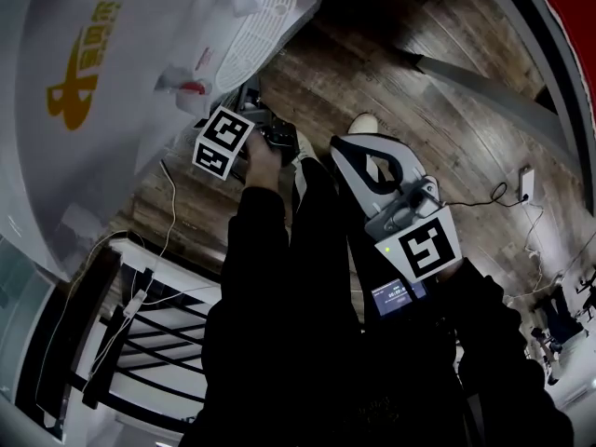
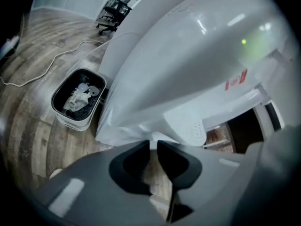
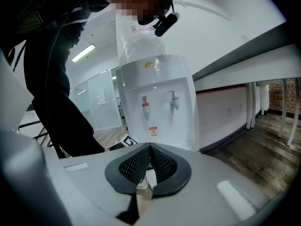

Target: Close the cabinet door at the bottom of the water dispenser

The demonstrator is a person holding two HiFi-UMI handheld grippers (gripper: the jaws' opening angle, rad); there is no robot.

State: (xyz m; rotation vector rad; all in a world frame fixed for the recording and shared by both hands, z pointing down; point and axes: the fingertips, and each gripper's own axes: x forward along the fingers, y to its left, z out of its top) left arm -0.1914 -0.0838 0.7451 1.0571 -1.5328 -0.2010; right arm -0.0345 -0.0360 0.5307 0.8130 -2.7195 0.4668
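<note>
Left hand-held gripper (image 2: pixel 154 147): jaws almost together with a thin slit between the tips, and nothing in them. In the head view it is held low in front of the water dispenser (image 1: pixel 112 54), under the slotted drip tray (image 1: pixel 265 17).

Right hand-held gripper (image 3: pixel 150 149): jaws together with the tips touching, and nothing in them. It is pointed at the dispenser front from further off, well apart from it. In the head view it sits to the right of the left one, above the person's dark trouser leg.

The water dispenser is white and stands on the wood floor (image 1: pixel 447 110). It has a red tap (image 3: pixel 144 101) and a pale tap (image 3: pixel 174 99) side by side, with a small red label (image 3: pixel 153 132) below them.

The cabinet door is at the dispenser's base. The right gripper view hides that part behind the gripper body. The left gripper view shows only a dark opening (image 2: pixel 244 133) just past the drip tray, so whether the door is open or shut cannot be told.

A small bin (image 2: pixel 77 98) holding crumpled white stuff stands on the floor just beside the dispenser base. A cable (image 2: pixel 42 74) trails across the floor near it. An office chair (image 2: pixel 115 6) is far back. A long white table (image 3: pixel 263 55) runs beside the dispenser.
</note>
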